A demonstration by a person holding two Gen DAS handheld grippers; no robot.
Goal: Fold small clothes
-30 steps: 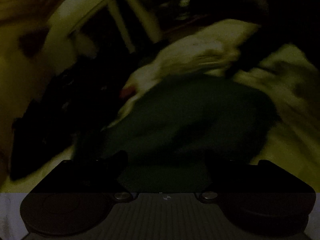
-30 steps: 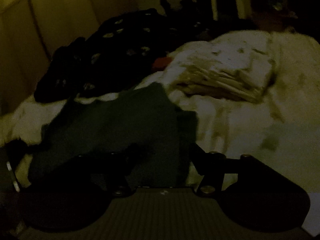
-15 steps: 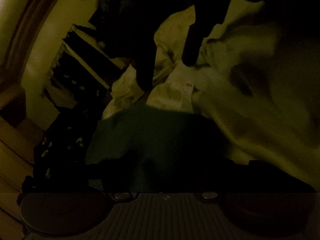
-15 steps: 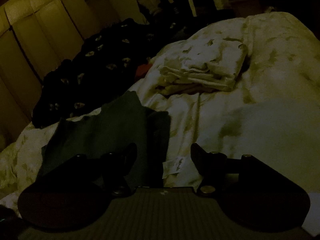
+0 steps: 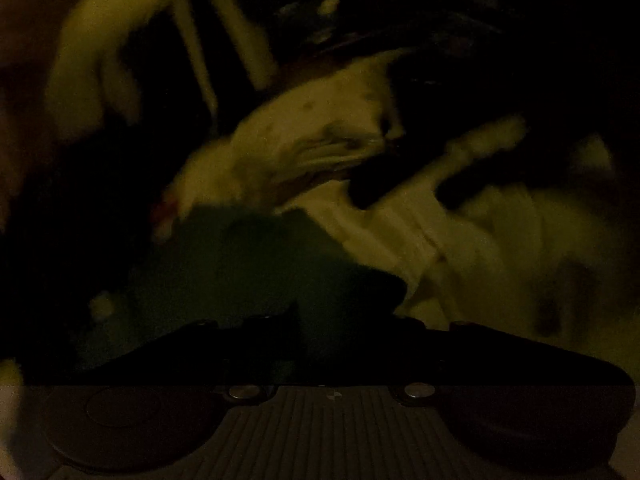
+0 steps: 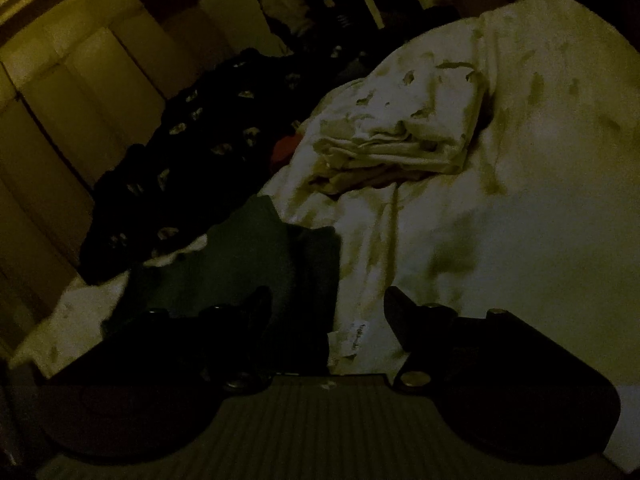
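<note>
Both feeds were super dim for me, with a yellowish cast and grainy noise. My left wrist view was badly motion-smeared, while the right stayed fairly sharp, its fisheye corners bending into black.

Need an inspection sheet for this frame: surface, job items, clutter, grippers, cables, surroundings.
Surface: pale patterned bedsheet, rumpled.
Job's things: dark green garment lying on the sheet; folded pale cloth stack beyond it.
Clutter: black spotted garment heaped at left; small red item beside it.
Grippers: right gripper open over the green garment's edge; left gripper too dark and blurred to judge.
Cables: nothing seen.
Surroundings: padded headboard, dim room.
</note>
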